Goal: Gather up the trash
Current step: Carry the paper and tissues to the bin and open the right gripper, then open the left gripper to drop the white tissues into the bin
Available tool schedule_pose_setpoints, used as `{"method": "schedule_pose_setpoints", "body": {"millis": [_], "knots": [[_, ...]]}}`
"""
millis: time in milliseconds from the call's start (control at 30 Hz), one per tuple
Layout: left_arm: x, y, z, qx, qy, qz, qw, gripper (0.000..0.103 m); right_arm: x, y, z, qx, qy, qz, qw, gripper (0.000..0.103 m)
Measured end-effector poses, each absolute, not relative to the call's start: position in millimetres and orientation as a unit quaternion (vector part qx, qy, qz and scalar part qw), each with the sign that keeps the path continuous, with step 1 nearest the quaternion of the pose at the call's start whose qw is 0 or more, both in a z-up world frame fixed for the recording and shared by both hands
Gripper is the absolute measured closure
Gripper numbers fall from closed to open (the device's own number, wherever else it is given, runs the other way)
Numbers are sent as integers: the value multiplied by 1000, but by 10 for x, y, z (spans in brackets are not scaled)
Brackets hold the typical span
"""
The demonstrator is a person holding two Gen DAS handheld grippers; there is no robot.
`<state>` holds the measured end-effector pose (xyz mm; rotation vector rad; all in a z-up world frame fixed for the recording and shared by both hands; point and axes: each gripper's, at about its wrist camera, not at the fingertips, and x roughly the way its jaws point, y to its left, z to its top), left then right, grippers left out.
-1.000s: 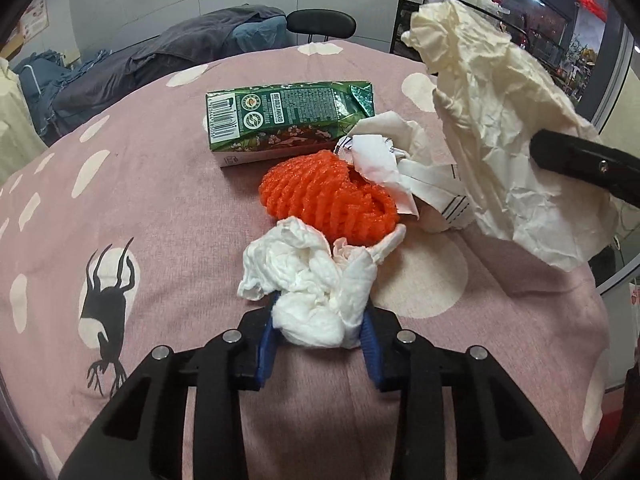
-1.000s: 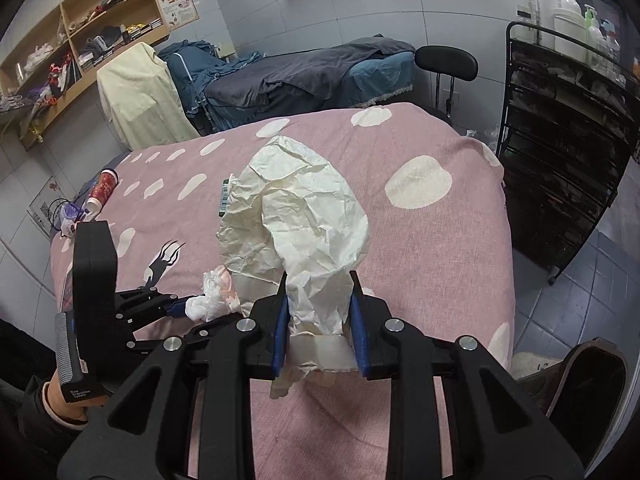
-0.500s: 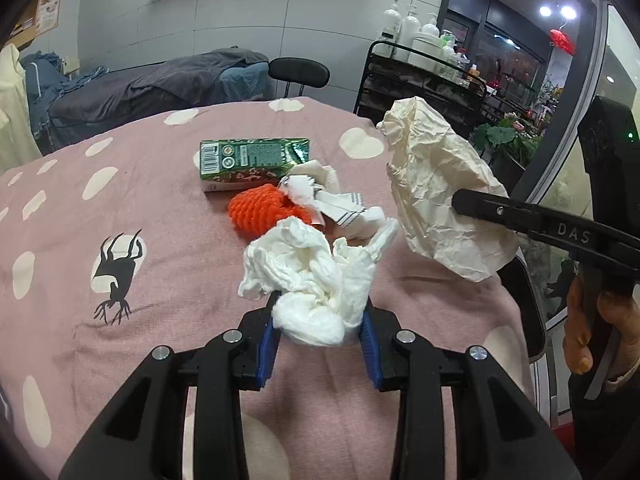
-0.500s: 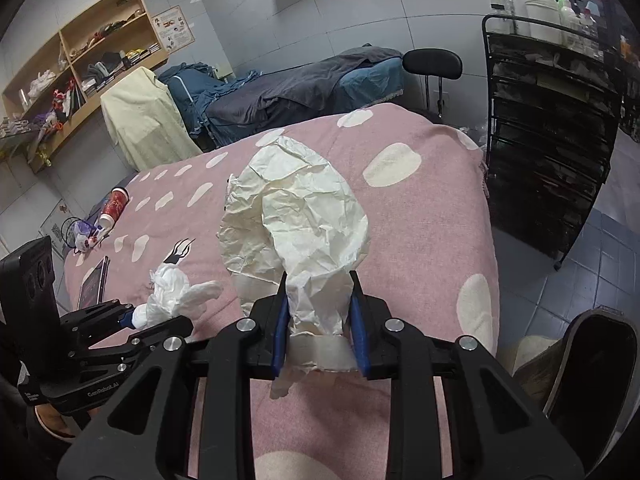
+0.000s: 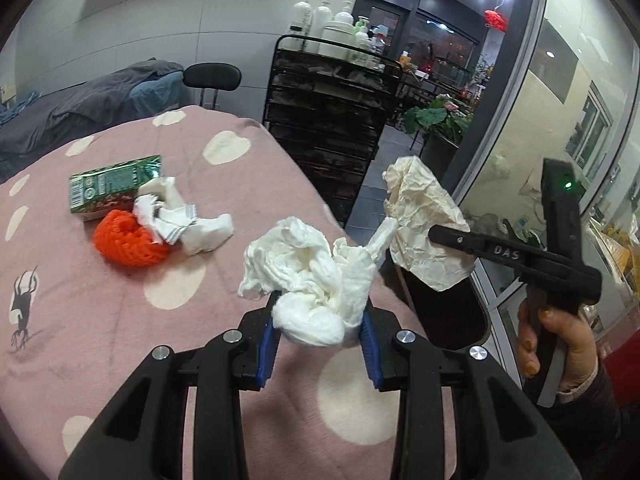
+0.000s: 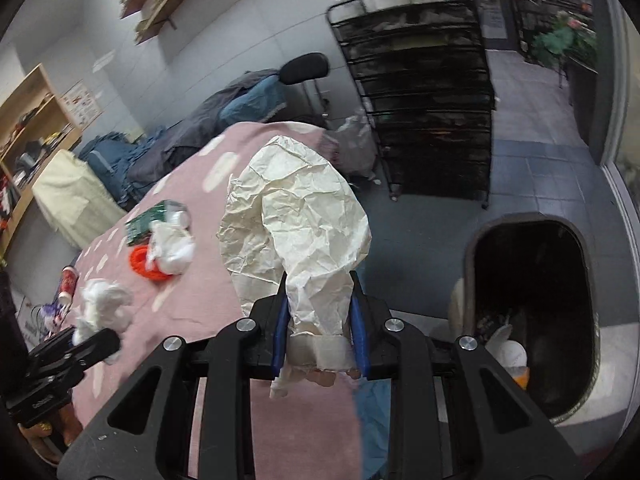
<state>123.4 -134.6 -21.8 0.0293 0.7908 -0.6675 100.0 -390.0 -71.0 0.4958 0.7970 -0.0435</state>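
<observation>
My left gripper (image 5: 318, 336) is shut on a crumpled white tissue wad (image 5: 308, 280), held above the right edge of the pink spotted bed cover (image 5: 120, 312). My right gripper (image 6: 318, 320) is shut on a large crumpled cream paper (image 6: 296, 224), held past the bed edge near a black trash bin (image 6: 532, 320) on the floor. The cream paper (image 5: 424, 224) and the bin (image 5: 448, 312) also show in the left wrist view. A green carton (image 5: 112, 186), an orange net (image 5: 128, 240) and white wrappers (image 5: 184, 220) lie on the cover.
A black wire rack (image 6: 420, 92) with bottles stands beyond the bed. The bin holds some trash at its bottom (image 6: 508, 356). A second bed with grey bedding (image 5: 80, 104) and a black stool (image 5: 212, 78) are behind. Glass wall at the right.
Both grippers have swung right with their loads, away from the trash pile toward the bed's edge. The bin has come into view under the right gripper.
</observation>
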Motion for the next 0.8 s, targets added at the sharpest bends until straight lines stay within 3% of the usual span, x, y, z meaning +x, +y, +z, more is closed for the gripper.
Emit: {"method": "schedule_pose_setpoints", "body": {"millis": [367, 433, 567, 800], "knots": [[1265, -2202, -233, 49, 391, -404, 826, 68, 943, -5019, -2089, 322, 495, -183, 786, 76], [1273, -2351, -266, 57, 395, -415, 818, 68, 956, -5078, -2277, 330, 513, -189, 769, 71], [1293, -2636, -362, 74, 411, -434, 798, 68, 989, -5124, -2521, 338, 533, -197, 750, 36], [1308, -2964, -503, 102, 431, -446, 778, 68, 973, -5144, -2589, 339, 533, -190, 751, 35]]}}
